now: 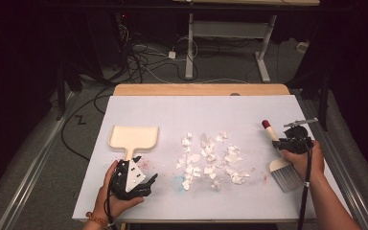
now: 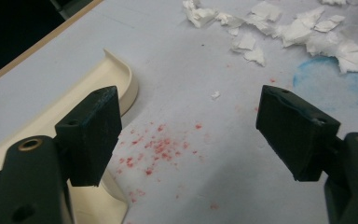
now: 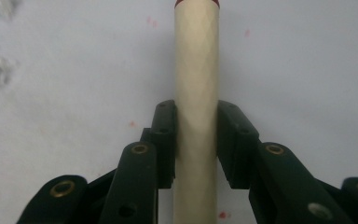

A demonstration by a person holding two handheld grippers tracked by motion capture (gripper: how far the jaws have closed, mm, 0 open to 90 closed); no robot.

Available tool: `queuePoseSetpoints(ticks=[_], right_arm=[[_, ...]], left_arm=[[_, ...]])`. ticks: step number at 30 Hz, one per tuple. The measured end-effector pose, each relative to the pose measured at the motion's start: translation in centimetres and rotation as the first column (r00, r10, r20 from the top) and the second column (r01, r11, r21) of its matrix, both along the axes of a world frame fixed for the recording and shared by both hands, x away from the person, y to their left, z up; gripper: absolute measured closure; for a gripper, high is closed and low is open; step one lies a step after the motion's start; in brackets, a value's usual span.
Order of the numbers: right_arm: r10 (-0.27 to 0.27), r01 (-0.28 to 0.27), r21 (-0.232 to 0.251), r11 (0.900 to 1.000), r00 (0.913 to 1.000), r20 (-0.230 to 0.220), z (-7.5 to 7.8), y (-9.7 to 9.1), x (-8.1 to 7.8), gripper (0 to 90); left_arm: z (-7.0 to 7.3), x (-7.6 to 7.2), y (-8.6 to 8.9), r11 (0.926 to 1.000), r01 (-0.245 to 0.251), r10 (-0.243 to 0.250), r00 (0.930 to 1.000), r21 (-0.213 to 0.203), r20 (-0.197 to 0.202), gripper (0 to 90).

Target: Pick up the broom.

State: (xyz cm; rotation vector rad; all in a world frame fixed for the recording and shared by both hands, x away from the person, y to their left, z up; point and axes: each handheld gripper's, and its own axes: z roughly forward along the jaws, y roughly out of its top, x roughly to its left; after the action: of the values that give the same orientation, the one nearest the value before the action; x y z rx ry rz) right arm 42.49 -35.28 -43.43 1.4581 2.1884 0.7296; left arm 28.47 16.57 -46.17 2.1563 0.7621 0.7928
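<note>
A cream dustpan [image 1: 134, 136] lies at the left of the white board, its handle pointing toward me. My left gripper [image 1: 141, 183] hovers open just below that handle; in the left gripper view the dustpan [image 2: 116, 74] sits beside the left jaw, with nothing between the jaws [image 2: 189, 135]. A scatter of torn white paper scraps [image 1: 211, 160] covers the middle of the board. My right gripper [image 1: 290, 142] is shut on the cream handle of a brush [image 3: 196, 84] with a red tip [image 1: 266, 124]; the grey bristles [image 1: 286, 176] rest on the board near my right hand.
The white board [image 1: 201, 110] lies on a wooden table [image 1: 201, 89]. Red specks [image 2: 156, 149] and a blue smudge [image 2: 328, 81] mark the board near the left gripper. Cables and a desk frame [image 1: 230, 33] stand on the floor beyond.
</note>
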Motion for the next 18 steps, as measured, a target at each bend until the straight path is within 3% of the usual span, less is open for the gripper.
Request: queuePoseSetpoints(ticks=[2,5,7,10,14,15,18], right_arm=[[-0.009,0.007,0.021,0.9997,0.9974,0.072,0.7,0.0,-0.7,70.9],[-0.026,0.016,0.060,0.9981,0.9850,0.170,2.1,-0.2,-1.8,71.0],[-0.040,0.016,0.104,0.9945,0.9723,0.230,3.1,-0.5,-2.5,71.1],[-0.042,0.001,0.149,0.9888,0.9597,0.278,4.3,-0.5,-3.1,71.1],[-0.036,-0.023,0.172,0.9849,0.9433,0.330,5.5,0.0,-3.5,71.0],[-0.027,-0.030,0.166,0.9857,0.9434,0.330,5.7,0.4,-3.5,71.0],[-0.019,-0.048,0.179,0.9827,0.9352,0.354,6.0,1.4,-3.7,71.0]], left_arm=[[0.0,0.0,-0.1,1.0000,0.000,0.000,1.0000,0.002,0.000,21.7],[0.0,0.0,-0.1,1.0000,0.001,-0.001,1.0000,0.004,-0.003,21.7],[0.1,-0.1,-0.2,1.0000,0.001,-0.001,1.0000,0.003,-0.002,21.7],[0.3,0.0,-0.3,0.9998,0.003,-0.004,1.0000,-0.018,-0.004,21.7],[0.8,0.6,-0.6,0.9984,0.019,-0.019,0.9997,-0.053,-0.014,21.7],[1.1,0.8,-0.7,0.9981,0.015,-0.016,0.9998,-0.060,-0.015,21.7],[2.2,1.3,-1.5,0.9881,0.032,-0.037,0.9989,-0.150,-0.030,22.0]])
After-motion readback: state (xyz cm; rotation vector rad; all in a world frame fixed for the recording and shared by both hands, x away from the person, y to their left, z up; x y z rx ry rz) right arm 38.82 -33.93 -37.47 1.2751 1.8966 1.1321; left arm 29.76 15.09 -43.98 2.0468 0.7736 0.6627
